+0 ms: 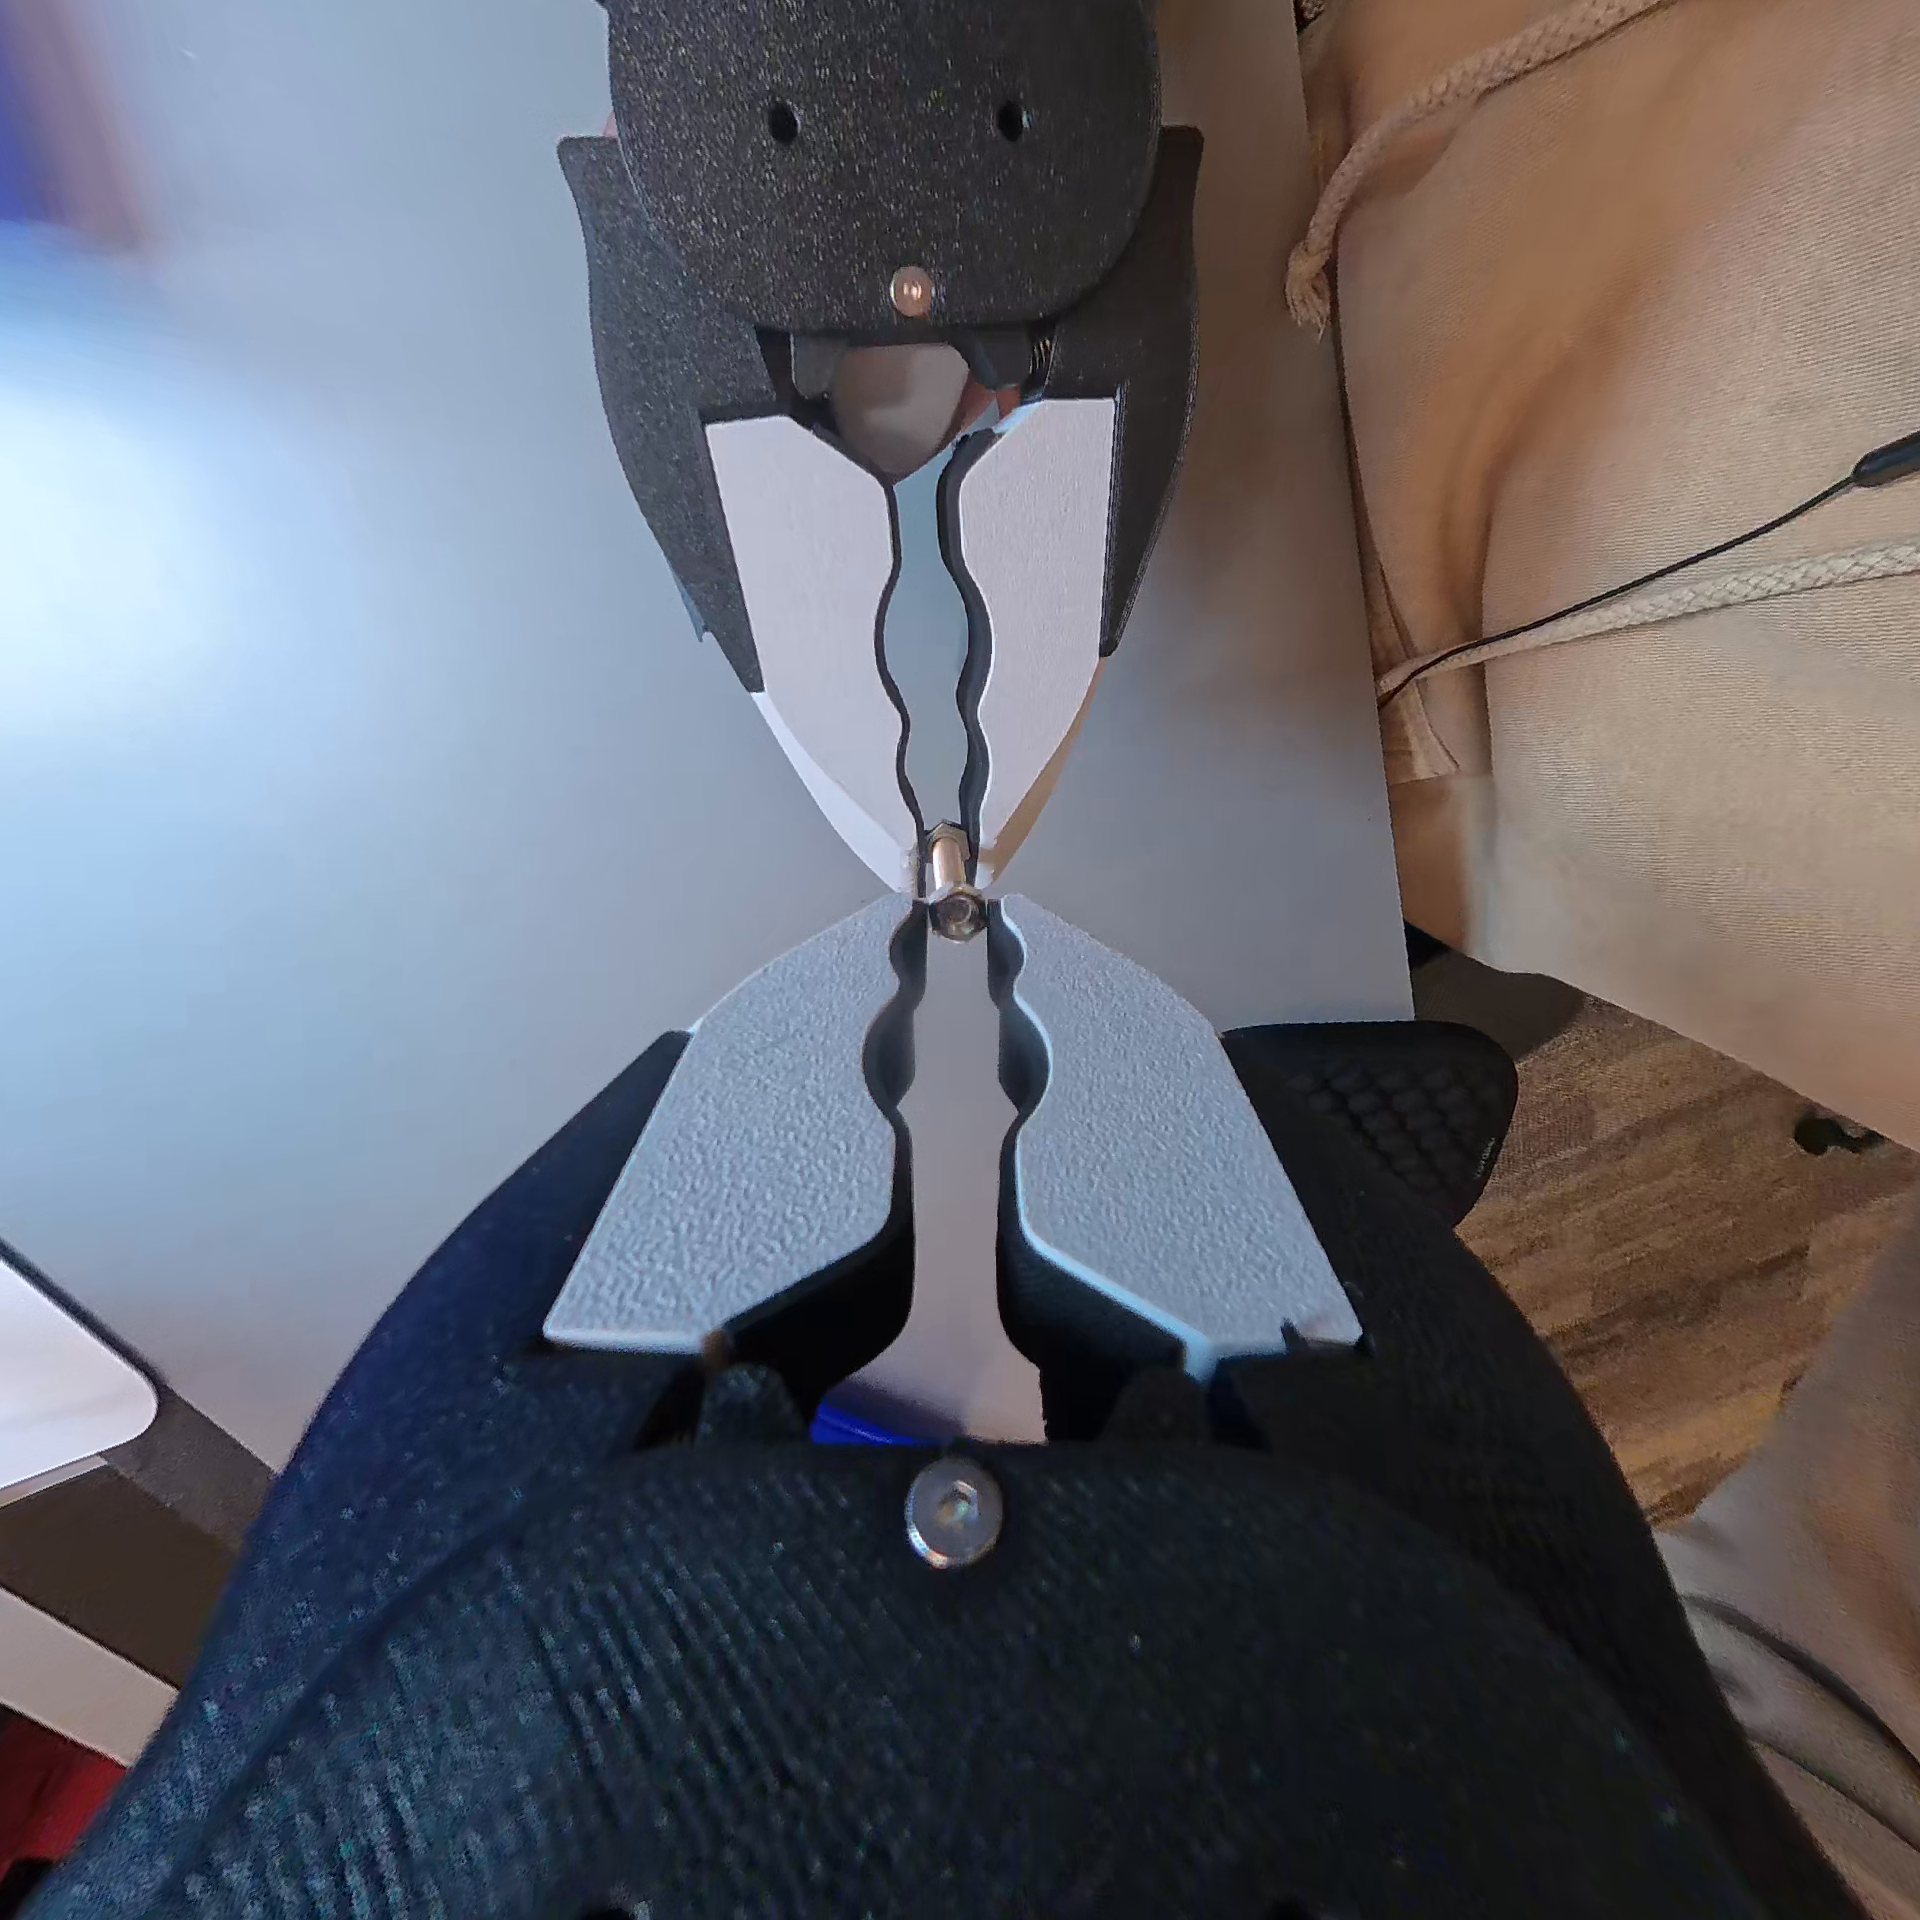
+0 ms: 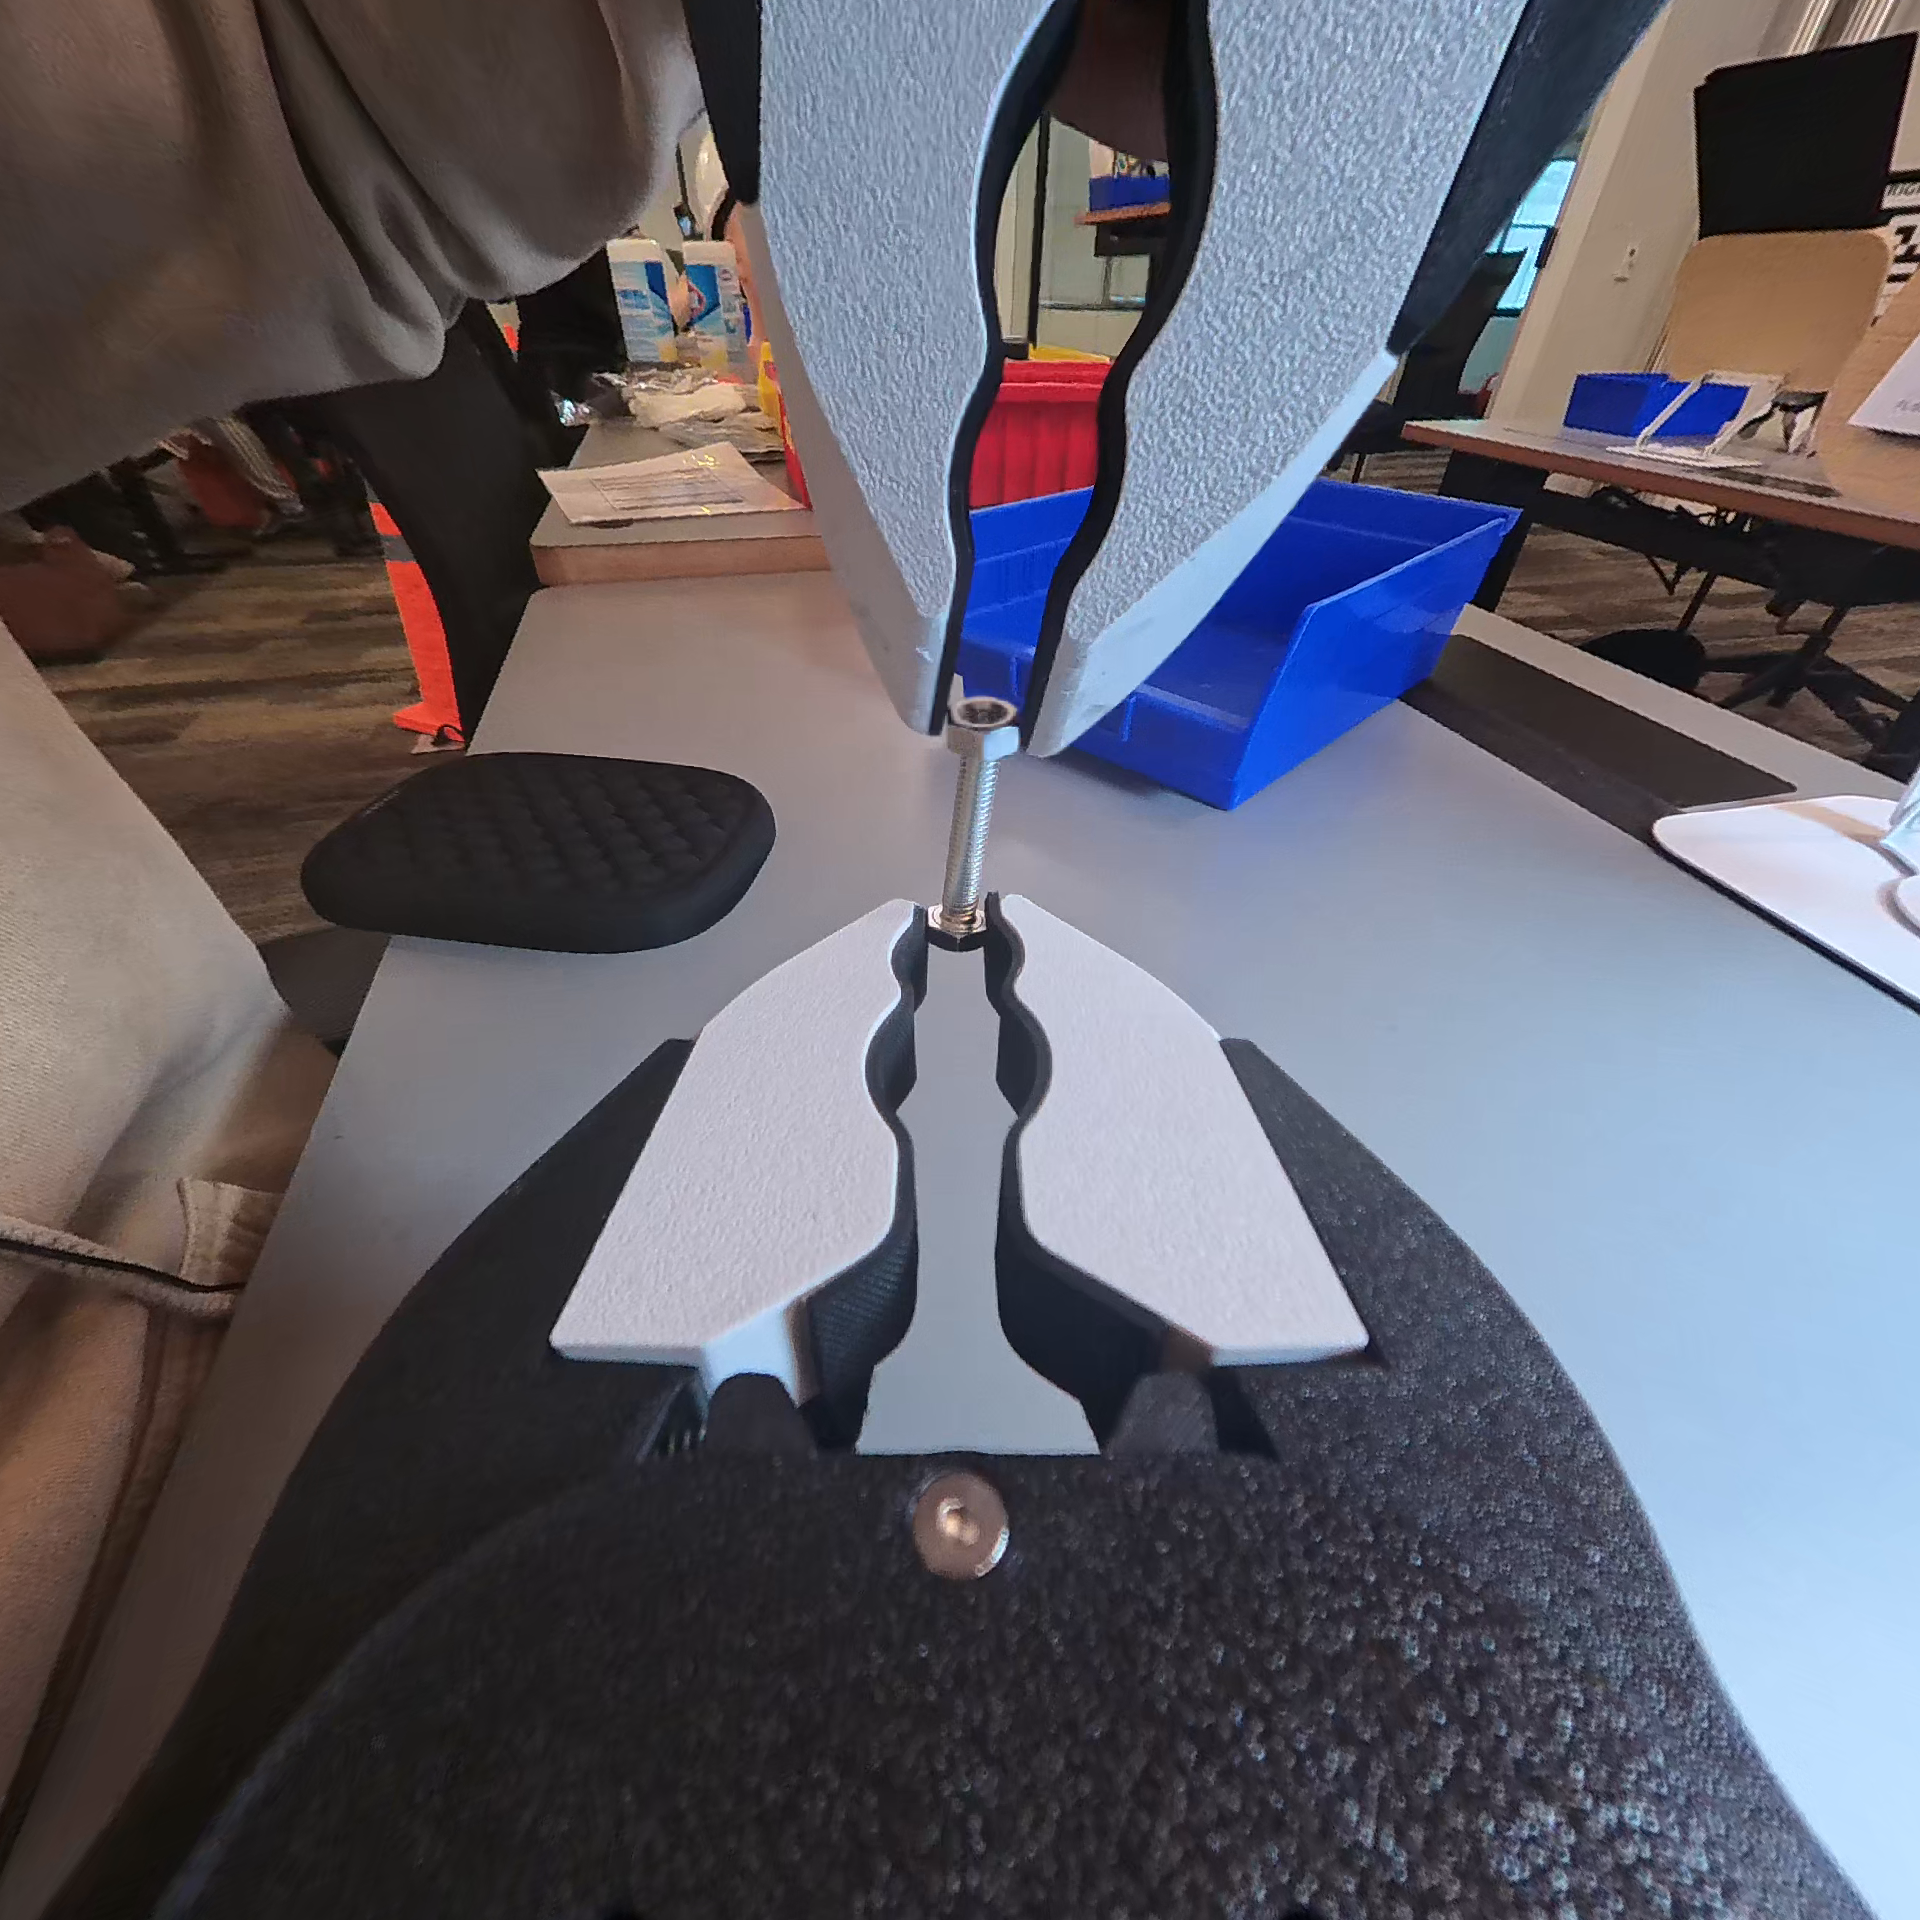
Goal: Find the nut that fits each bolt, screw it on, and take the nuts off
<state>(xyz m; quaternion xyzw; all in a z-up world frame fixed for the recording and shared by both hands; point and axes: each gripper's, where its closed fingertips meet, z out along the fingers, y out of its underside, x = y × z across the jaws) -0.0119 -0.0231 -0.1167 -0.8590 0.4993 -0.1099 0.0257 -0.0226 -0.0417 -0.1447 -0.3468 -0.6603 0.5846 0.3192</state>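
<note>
The left gripper [image 1: 956, 920] pinches the hex head of a steel bolt [image 2: 968, 821] at its fingertips. The right gripper [image 2: 961, 920] is pressed on a small nut [image 2: 958, 918] at the threaded shaft's other end, so the bolt spans the two tip to tip above the grey table [image 2: 1351, 1091]. The fingers are pebbled white plates with wavy black rubber pads. A blue bin [image 2: 1299, 634] sits behind; a dimpled black armrest [image 2: 540, 862] lies left.

A small metal bolt [image 1: 951, 871] is pinched at one end by the left gripper [image 1: 957, 918] and at the other by the right gripper [image 1: 948, 844] above a grey table [image 1: 364, 727].
</note>
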